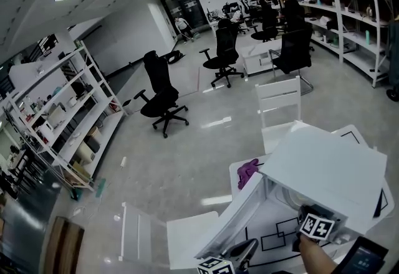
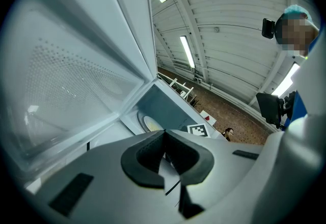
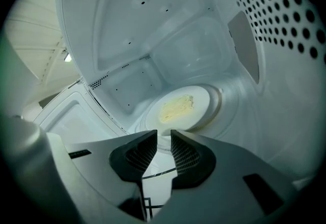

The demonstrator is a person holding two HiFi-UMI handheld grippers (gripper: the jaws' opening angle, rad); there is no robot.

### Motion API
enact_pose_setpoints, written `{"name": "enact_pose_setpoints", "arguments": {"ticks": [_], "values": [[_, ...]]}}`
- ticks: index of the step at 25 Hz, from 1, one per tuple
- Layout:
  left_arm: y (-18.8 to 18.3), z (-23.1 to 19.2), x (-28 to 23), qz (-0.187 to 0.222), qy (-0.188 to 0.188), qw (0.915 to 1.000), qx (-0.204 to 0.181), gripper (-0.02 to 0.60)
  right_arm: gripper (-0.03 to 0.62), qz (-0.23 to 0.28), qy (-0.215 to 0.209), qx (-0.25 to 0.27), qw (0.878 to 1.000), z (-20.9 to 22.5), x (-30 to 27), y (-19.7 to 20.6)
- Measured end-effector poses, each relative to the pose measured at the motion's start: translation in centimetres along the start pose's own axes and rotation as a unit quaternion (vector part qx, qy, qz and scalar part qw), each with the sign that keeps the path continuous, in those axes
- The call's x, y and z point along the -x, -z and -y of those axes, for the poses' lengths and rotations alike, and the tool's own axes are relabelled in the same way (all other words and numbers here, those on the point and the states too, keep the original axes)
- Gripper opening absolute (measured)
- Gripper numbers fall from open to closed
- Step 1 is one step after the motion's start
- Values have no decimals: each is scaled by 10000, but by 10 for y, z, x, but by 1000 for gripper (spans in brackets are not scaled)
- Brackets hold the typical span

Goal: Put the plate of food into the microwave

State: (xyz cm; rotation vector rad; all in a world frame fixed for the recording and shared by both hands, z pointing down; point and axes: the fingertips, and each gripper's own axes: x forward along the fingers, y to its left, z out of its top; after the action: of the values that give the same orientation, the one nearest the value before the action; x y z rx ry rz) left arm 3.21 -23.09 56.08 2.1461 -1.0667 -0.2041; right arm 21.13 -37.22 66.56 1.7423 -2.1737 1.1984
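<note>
Plate (image 3: 199,111), round, white, inside smooth microwave (image 3: 142,29).

Head view: white boxy microwave (image 1: 324,170) roof hides its inside from me | right gripper view: round white plate of yellow food (image 3: 183,108), near rim behind right gripper (image 3: 164,139) | left gripper view: I get only a plate sliver.

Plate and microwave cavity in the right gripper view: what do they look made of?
Plate: likely glazed ceramic, perhaps melamine; smooth white with a soft sheen. Microwave cavity: seemingly enamelled or painted sheet metal; glossy white, pressed panels, punched vent holes.
</note>
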Motion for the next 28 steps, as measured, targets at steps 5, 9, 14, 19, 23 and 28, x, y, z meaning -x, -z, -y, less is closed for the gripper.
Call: {"name": "enact_pose_setpoints", "arguments": {"ticks": [5, 9, 14, 19, 23, 28], "values": [[0, -2, 3, 18, -74, 10000, -15, 5, 86, -7, -3, 91, 10000, -2, -3, 0], [1, 0, 6, 36, -130, 9999, -20, 5, 86, -10, 33, 188, 9998, -1, -2, 0], [2, 1, 9, 82, -167, 9998, -35, 5, 87, -38, -1, 455, 9990, -9, 4, 10], [7, 8, 15, 102, -222, 9997, -27, 5, 86, -51, -186, 705, 9973, -21, 23, 20], [16, 12, 17, 106, -255, 9996, -13, 5, 86, -65, -446, 719, 9964, -32, 41, 29], [26, 18, 18, 144, -302, 9994, 7, 5, 86, -83, -710, 708, 9949, -40, 65, 40]]}}
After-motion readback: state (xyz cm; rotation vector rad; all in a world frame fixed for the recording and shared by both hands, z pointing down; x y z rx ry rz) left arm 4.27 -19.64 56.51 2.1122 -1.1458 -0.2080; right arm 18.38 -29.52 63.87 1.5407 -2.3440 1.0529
